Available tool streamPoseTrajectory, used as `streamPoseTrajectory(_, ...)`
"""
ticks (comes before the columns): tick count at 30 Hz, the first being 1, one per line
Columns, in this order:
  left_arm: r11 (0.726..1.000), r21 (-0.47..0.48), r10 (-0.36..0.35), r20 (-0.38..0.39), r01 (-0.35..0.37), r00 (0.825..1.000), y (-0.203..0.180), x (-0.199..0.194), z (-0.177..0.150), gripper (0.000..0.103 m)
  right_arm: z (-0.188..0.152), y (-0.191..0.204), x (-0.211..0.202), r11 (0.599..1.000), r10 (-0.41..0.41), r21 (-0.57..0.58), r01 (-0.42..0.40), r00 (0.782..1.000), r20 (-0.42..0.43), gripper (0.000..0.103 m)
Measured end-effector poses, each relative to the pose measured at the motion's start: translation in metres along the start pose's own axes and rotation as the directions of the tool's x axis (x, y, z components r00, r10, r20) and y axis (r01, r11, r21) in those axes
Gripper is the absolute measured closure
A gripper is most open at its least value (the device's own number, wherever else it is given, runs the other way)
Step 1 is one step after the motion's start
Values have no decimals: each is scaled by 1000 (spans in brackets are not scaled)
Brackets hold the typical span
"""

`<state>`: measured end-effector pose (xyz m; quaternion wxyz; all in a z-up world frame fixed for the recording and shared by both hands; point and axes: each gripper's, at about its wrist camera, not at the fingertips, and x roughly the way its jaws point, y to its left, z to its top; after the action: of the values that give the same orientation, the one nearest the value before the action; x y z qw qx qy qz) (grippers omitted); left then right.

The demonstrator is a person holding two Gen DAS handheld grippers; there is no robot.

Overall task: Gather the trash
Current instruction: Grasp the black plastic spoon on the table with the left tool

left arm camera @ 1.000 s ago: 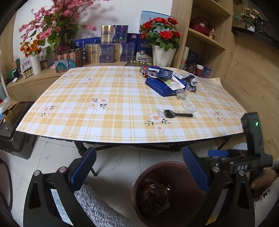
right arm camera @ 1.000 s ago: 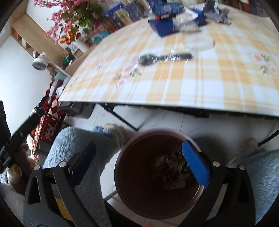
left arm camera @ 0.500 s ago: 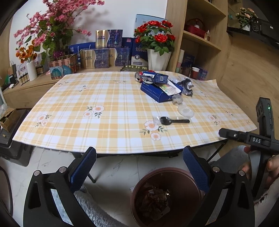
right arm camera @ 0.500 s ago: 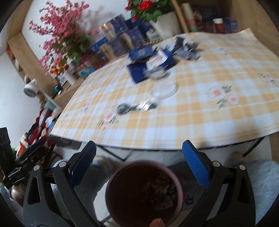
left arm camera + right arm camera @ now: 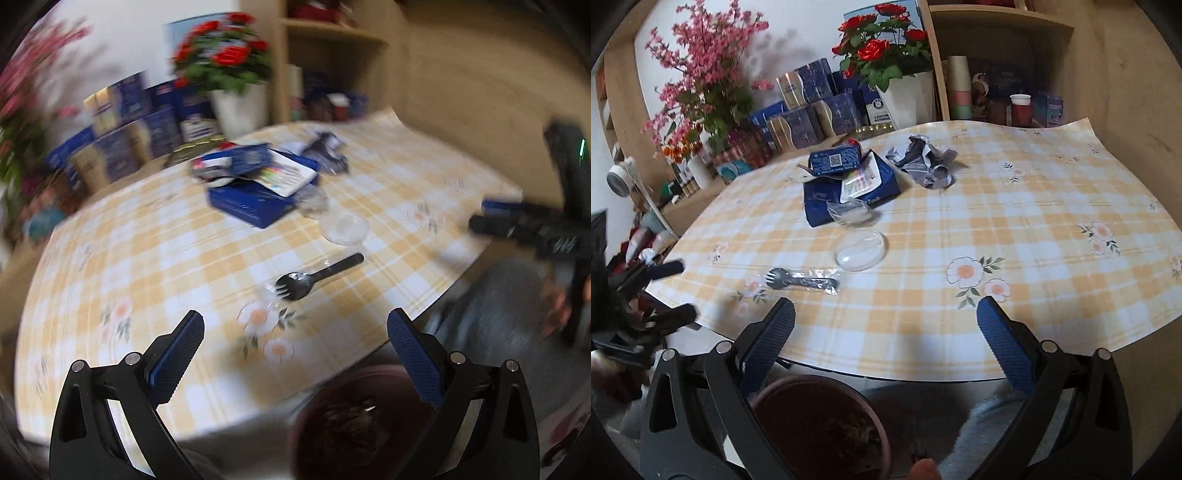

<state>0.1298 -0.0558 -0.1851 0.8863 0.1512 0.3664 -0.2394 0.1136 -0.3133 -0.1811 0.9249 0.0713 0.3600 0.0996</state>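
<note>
Both your grippers, left gripper (image 5: pixel 295 339) and right gripper (image 5: pixel 886 328), gape wide and empty. The wrapped black fork (image 5: pixel 801 280) lies nearest the bin (image 5: pixel 820 424); straddle its handle squarely before closing.

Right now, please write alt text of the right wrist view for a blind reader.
The open right gripper hangs above a brown trash bin at the edge of a plaid-covered table, which holds a wrapped black spork, clear lid, blue boxes and crumpled wrapper.
</note>
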Motion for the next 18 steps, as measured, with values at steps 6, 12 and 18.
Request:
streamPoseTrajectory(6,981,188,-30,-90,46,995,-12,60,19,14,3,-19,0,1000,8,28,-7,999,-33,6)
streamPoseTrajectory(12,975,158,-125,-186,155,975,-1,99,30,36,3,-34,-2,998,13,63,-10,999,-44,6)
streamPoseTrajectory(18,956,155,-211,-232,250,950,-1,119,36,42,6,-37,3,997,2,83,2,999,-50,12)
